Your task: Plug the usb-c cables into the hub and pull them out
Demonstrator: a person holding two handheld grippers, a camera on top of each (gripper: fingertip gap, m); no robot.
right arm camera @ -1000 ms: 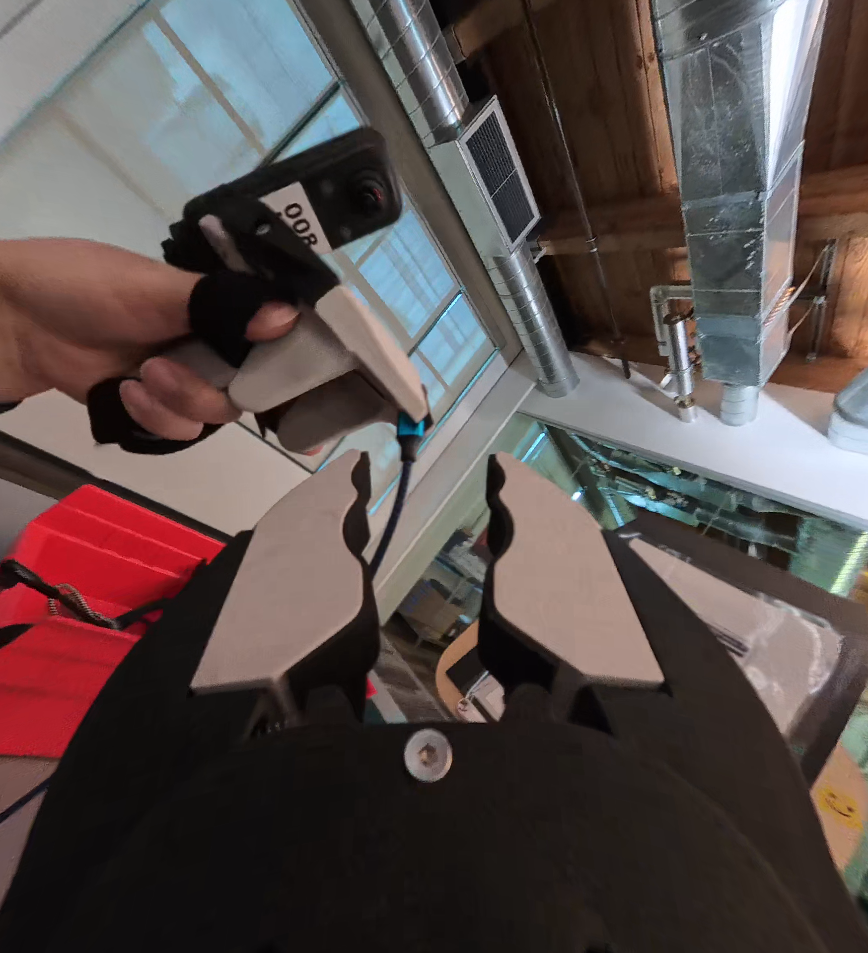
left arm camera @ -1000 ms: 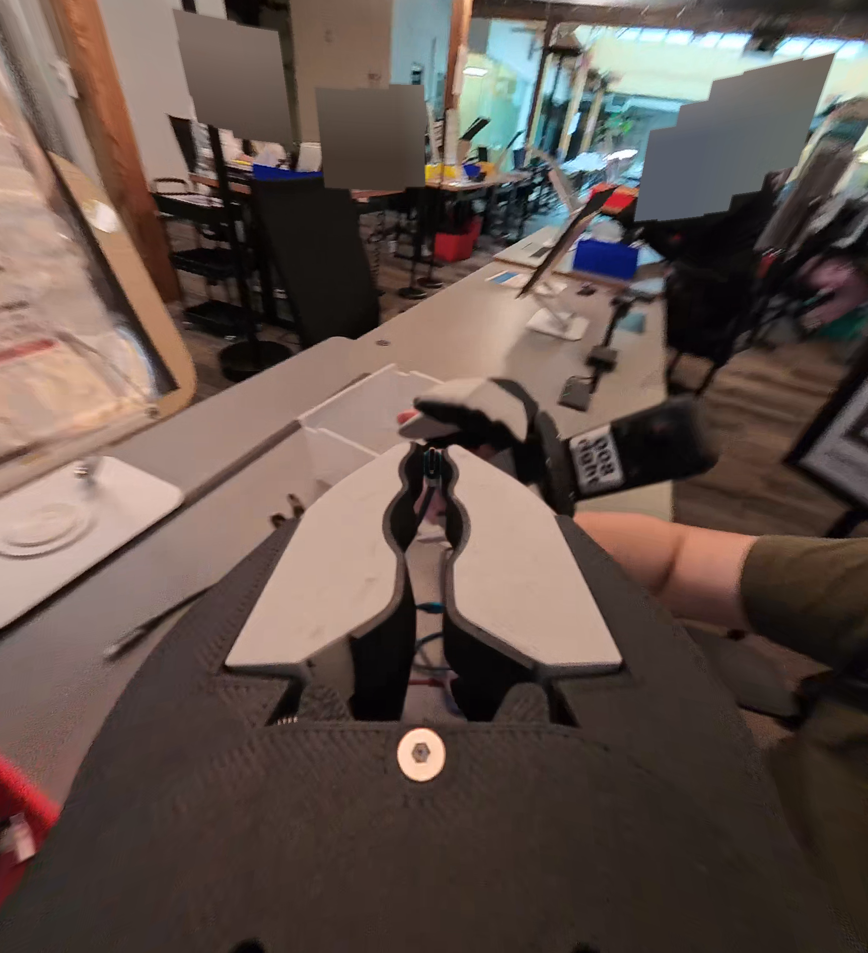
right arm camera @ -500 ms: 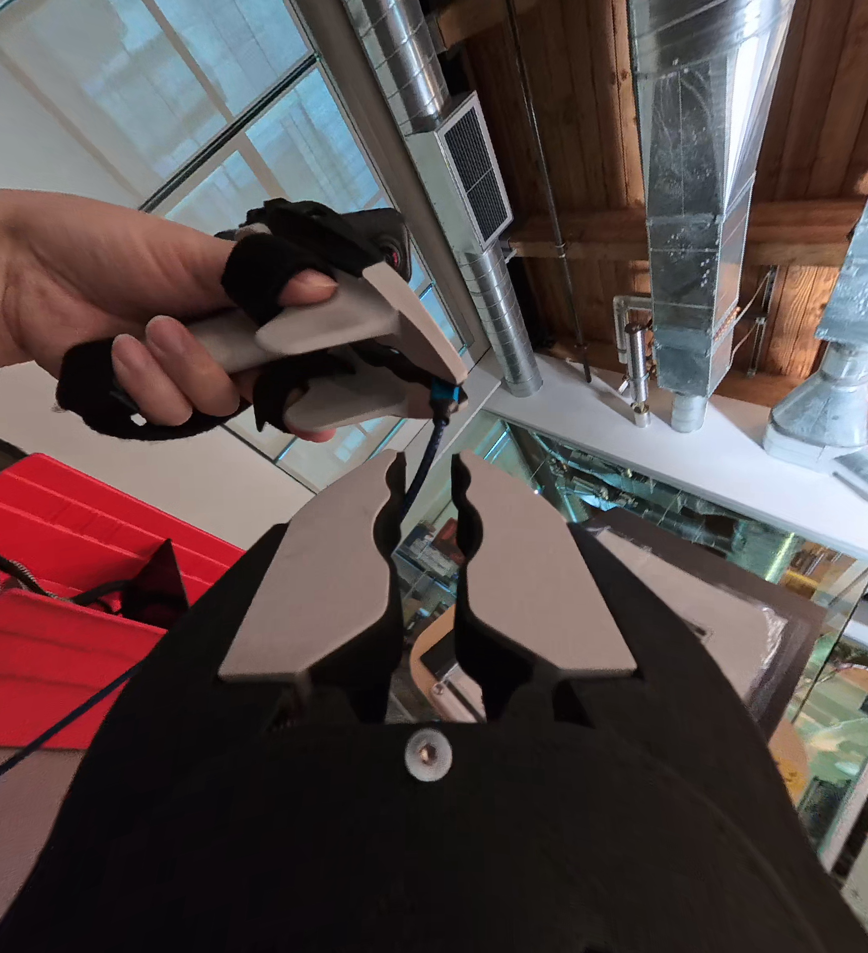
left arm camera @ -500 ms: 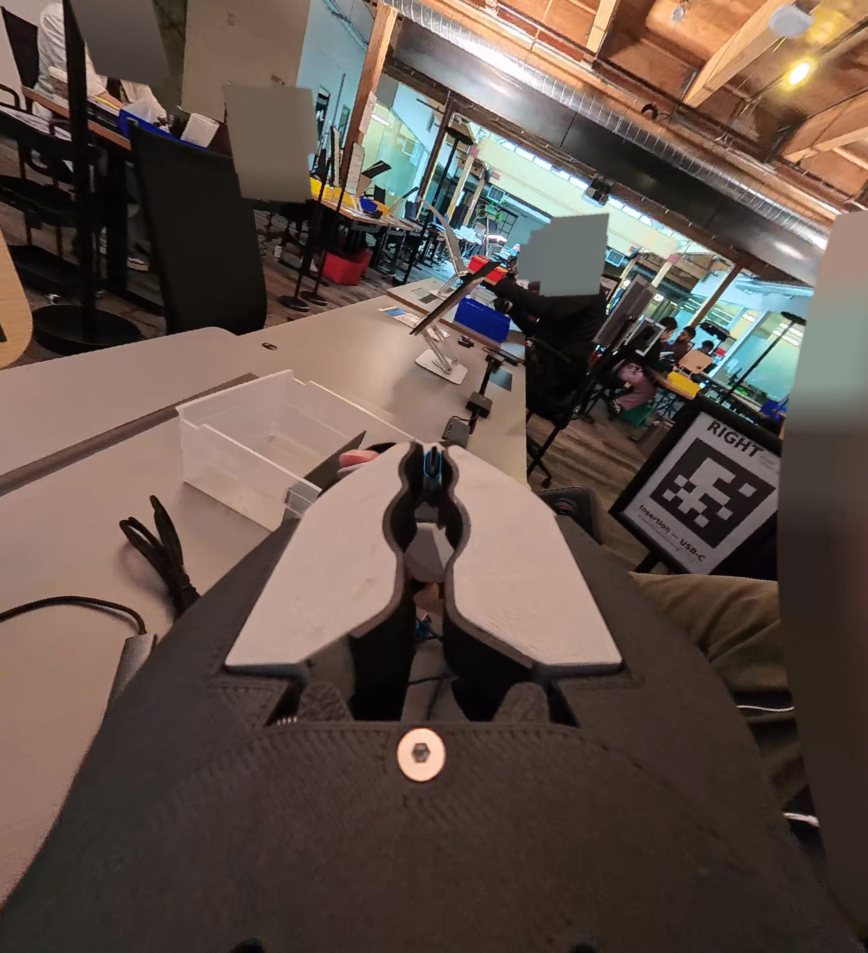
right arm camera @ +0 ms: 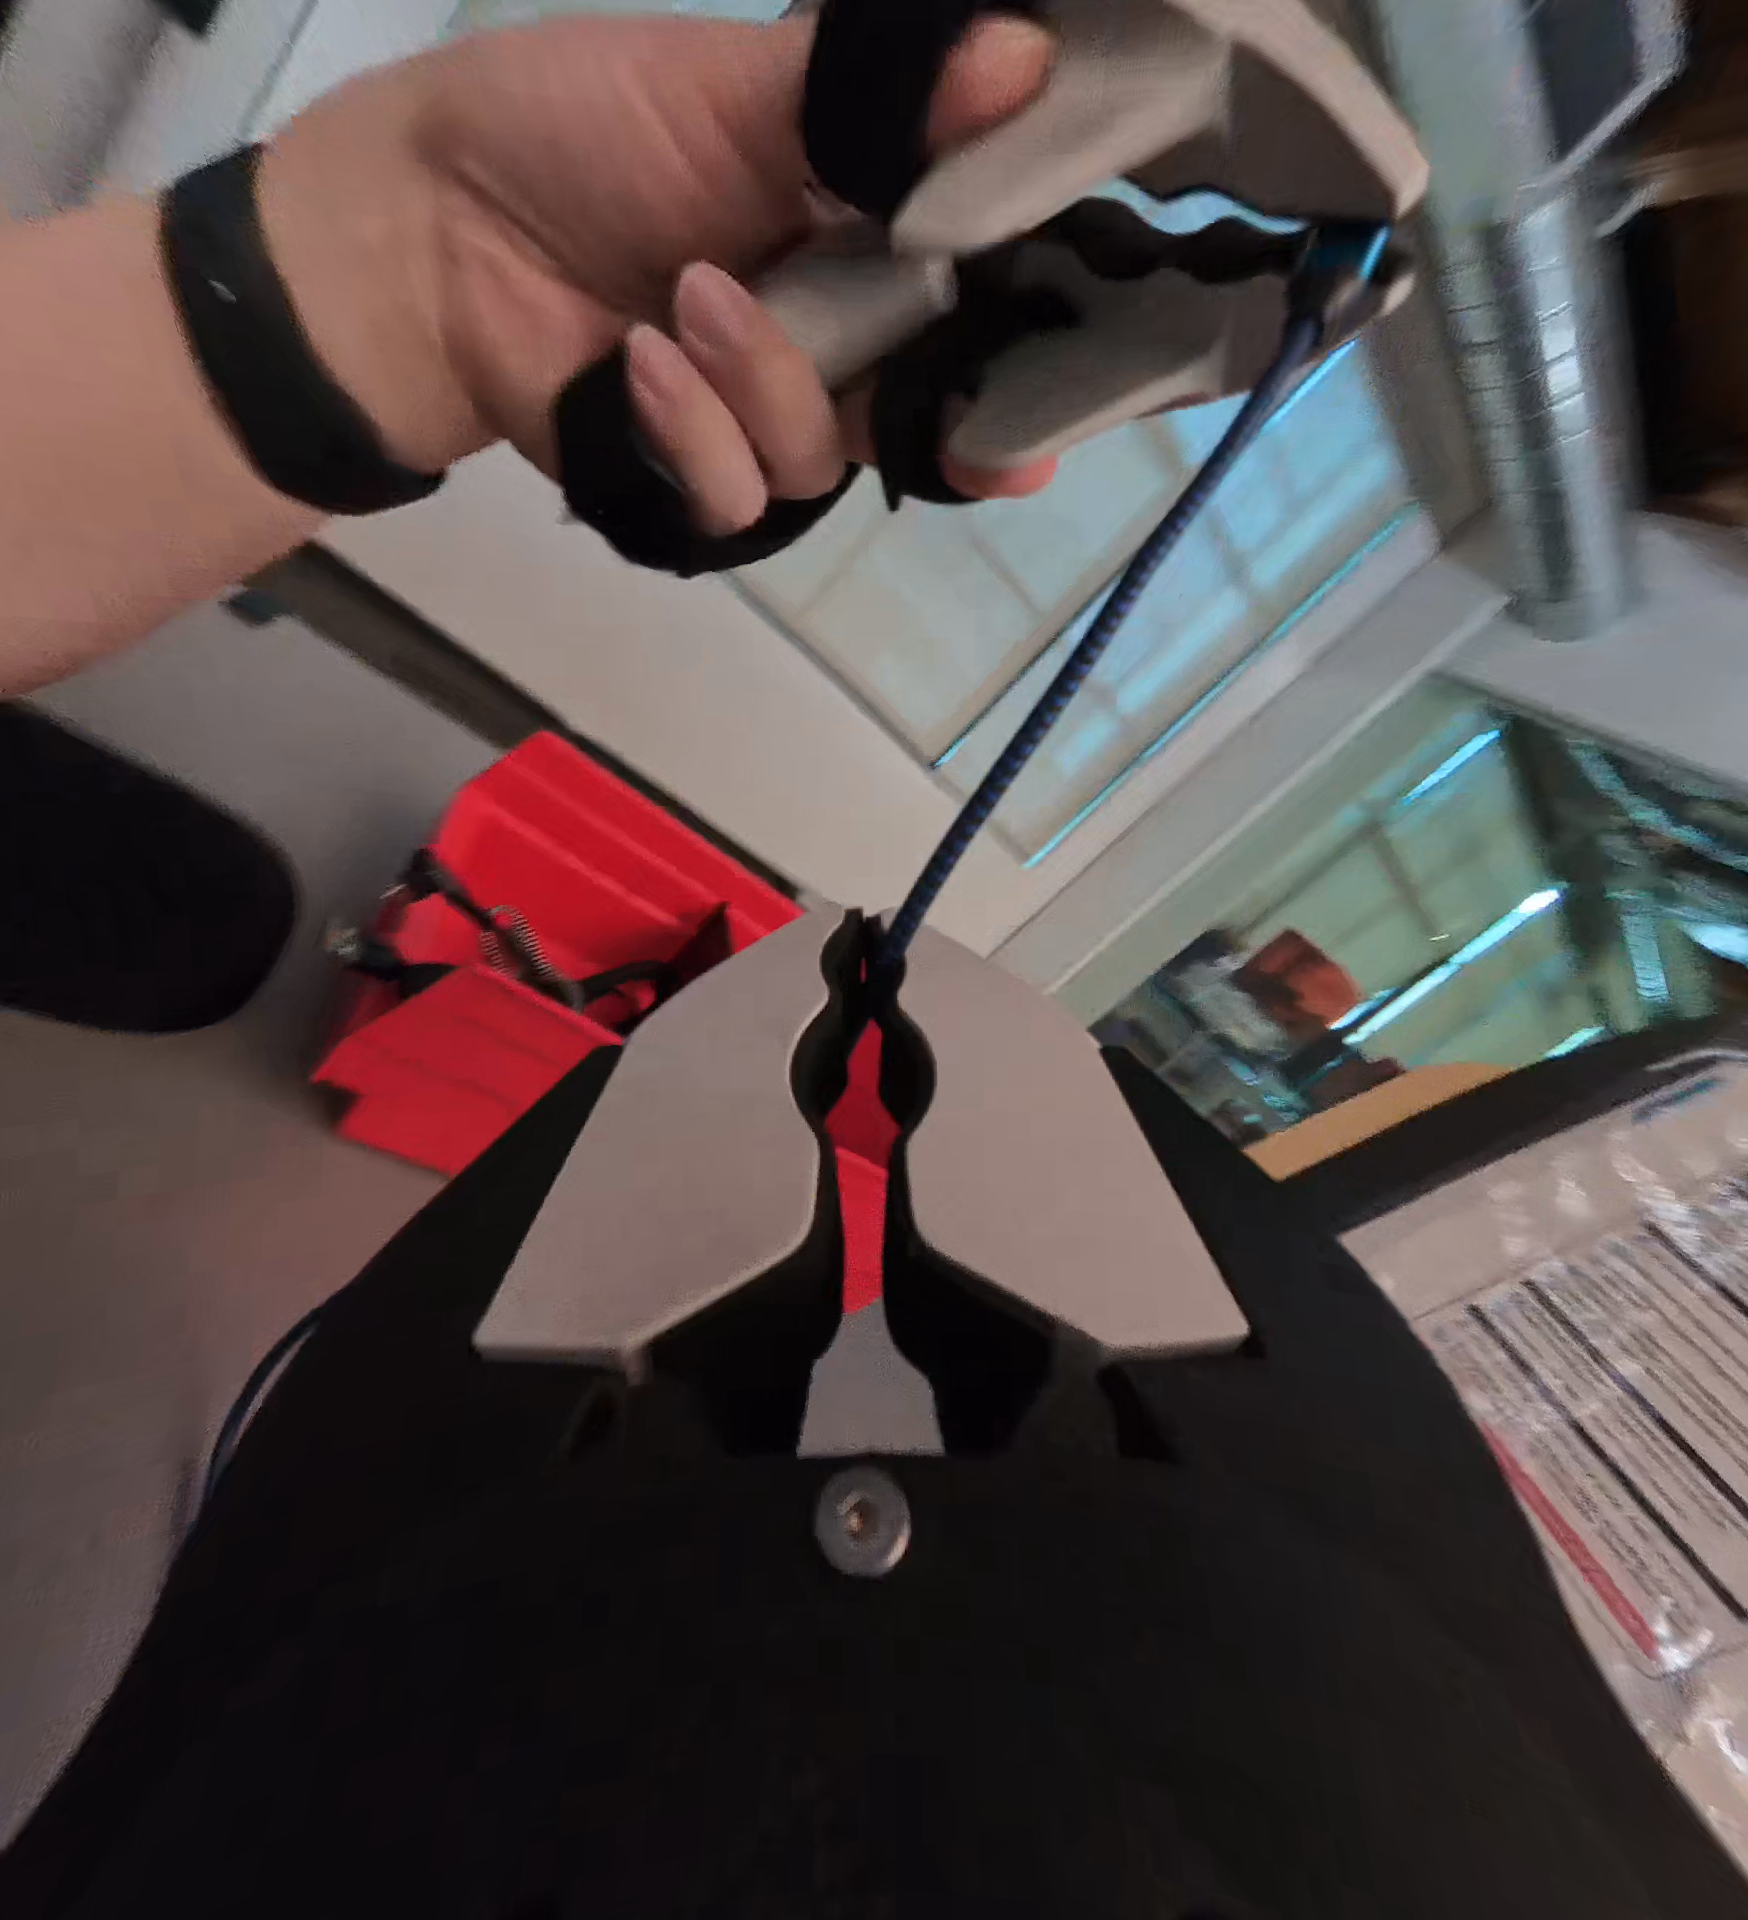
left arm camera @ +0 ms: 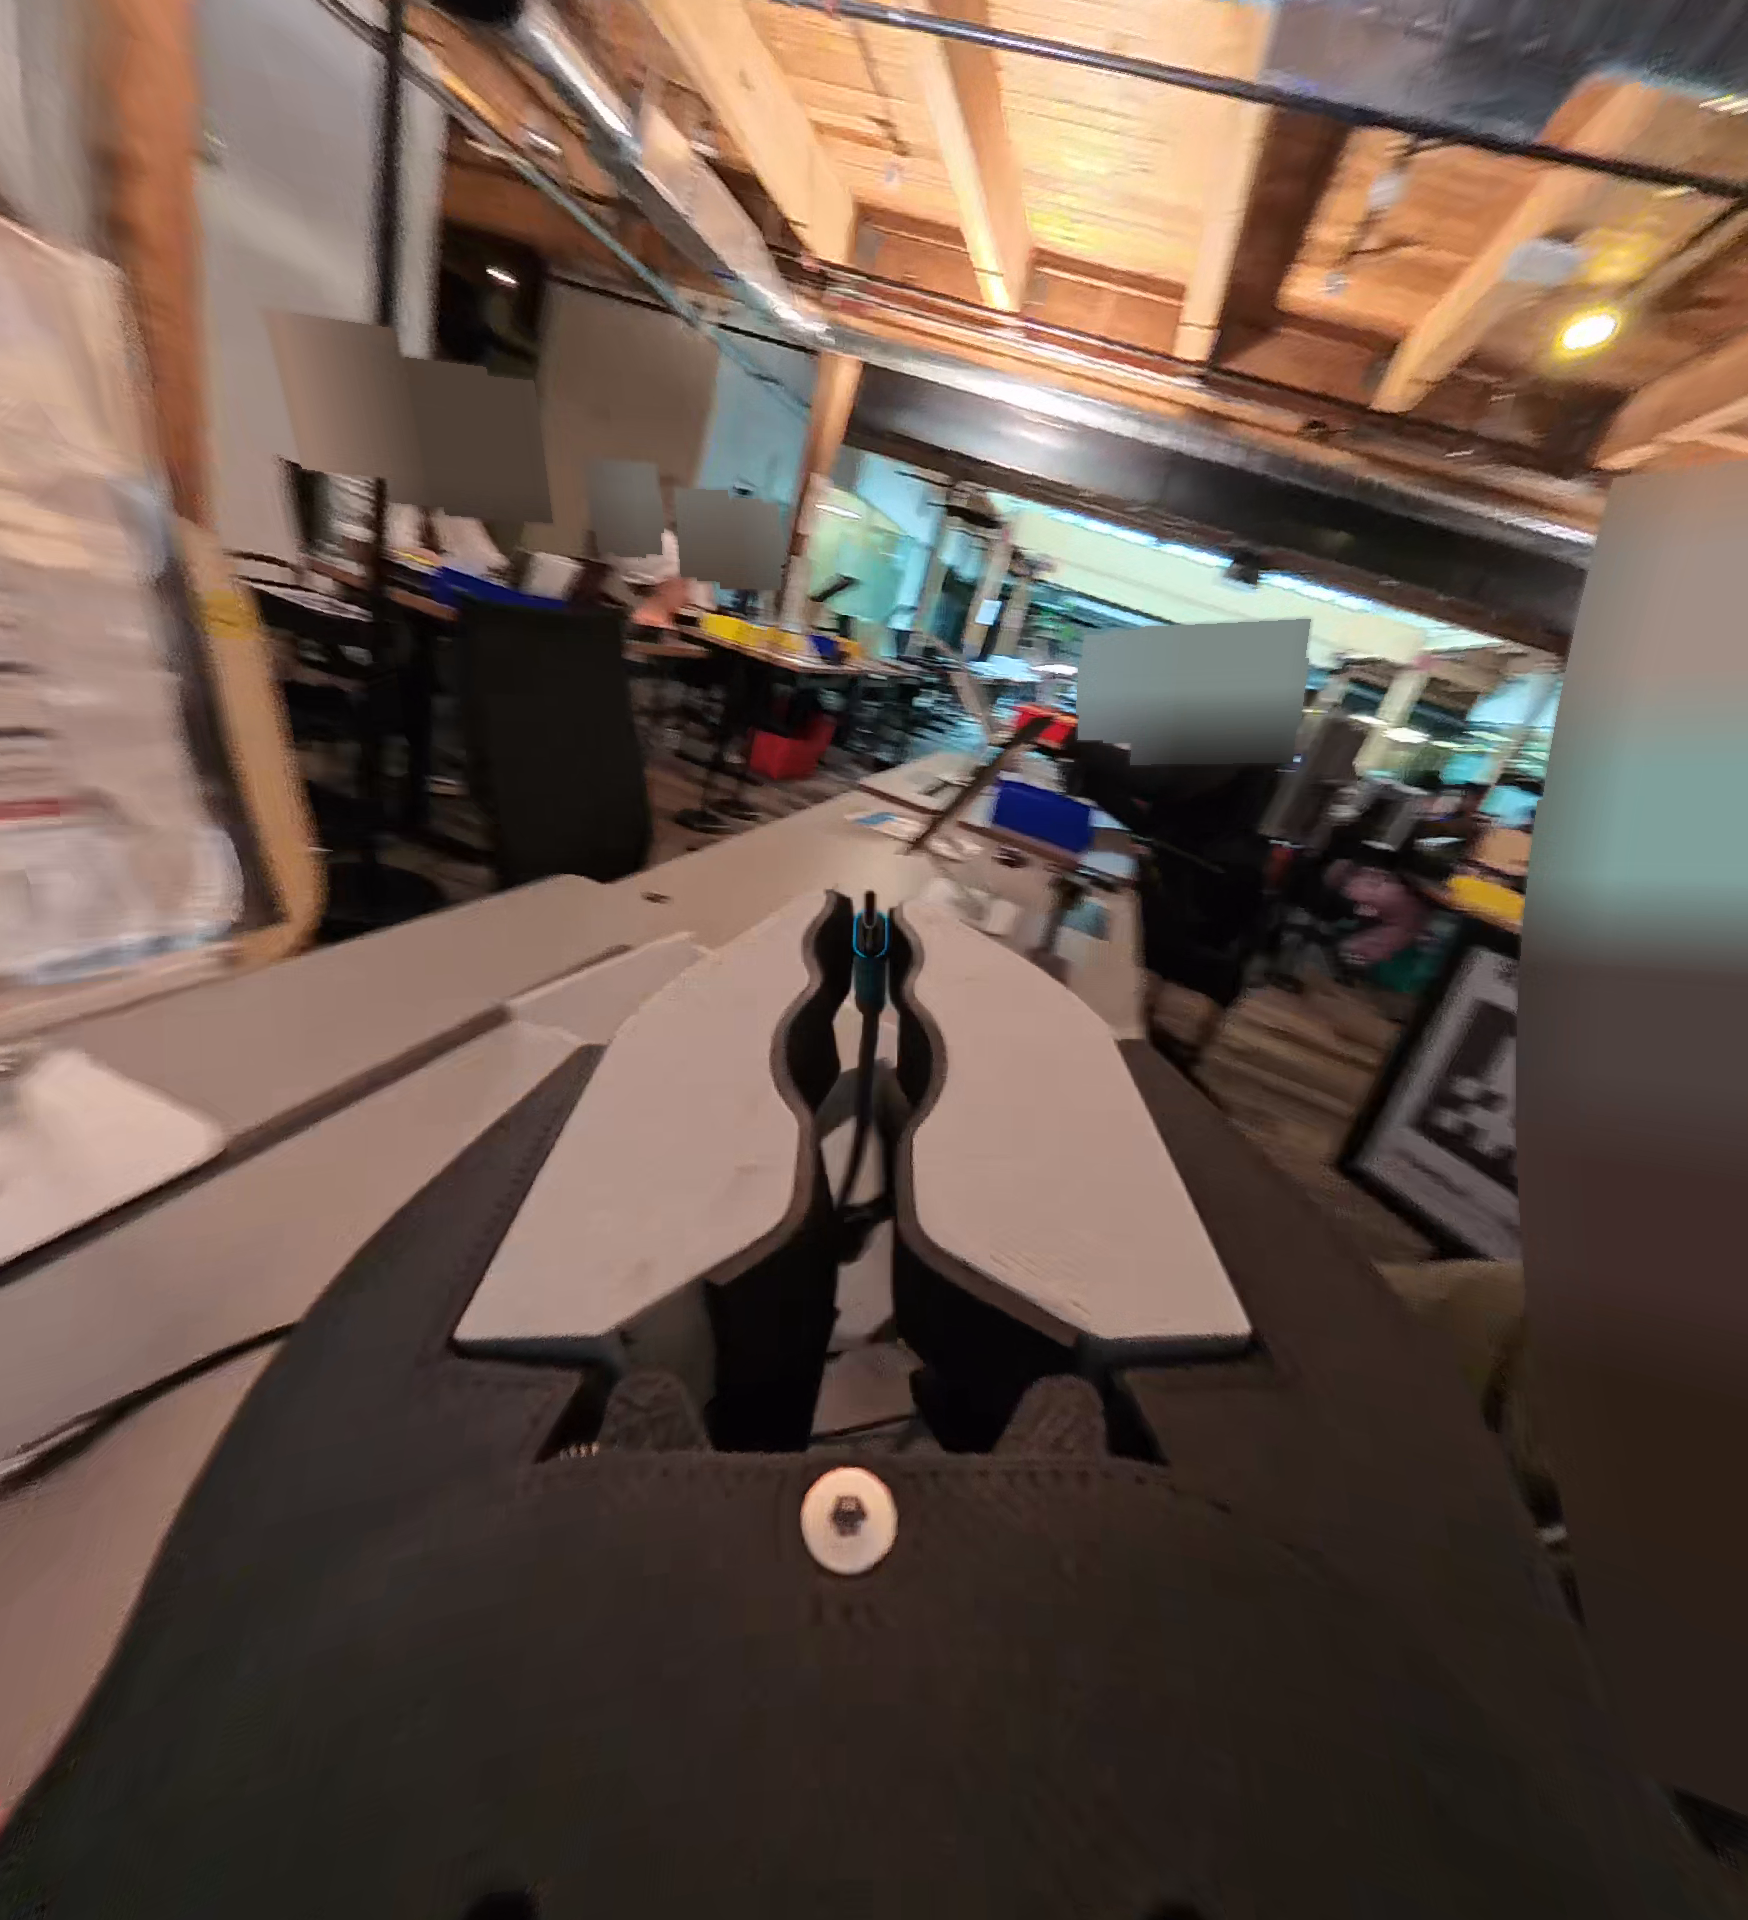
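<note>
Pinching one usb-c cable (right arm camera: 1057, 686) betw. both: left hand-held gripper (left arm camera: 868, 925) on plug, right hand-held gripper (right arm camera: 865, 940) on cord.

Left hand-held gripper (left arm camera: 868, 920) clamped, raised, right hand-held gripper (right arm camera: 865, 935) pinched closed below it

- usb-c cable (right arm camera: 1088, 665): spans between both grippers; plug end (left arm camera: 870, 940) between the left gripper (left arm camera: 868, 914) tips, pointing forward;
- right gripper (right arm camera: 865, 935): below the left gripper, closed on the cable's cord;
- bin (right arm camera: 579, 935): on the table (right arm camera: 101, 1174), behind the right gripper;
- table (left arm camera: 350, 1029): beneath and ahead of the left gripper
</note>
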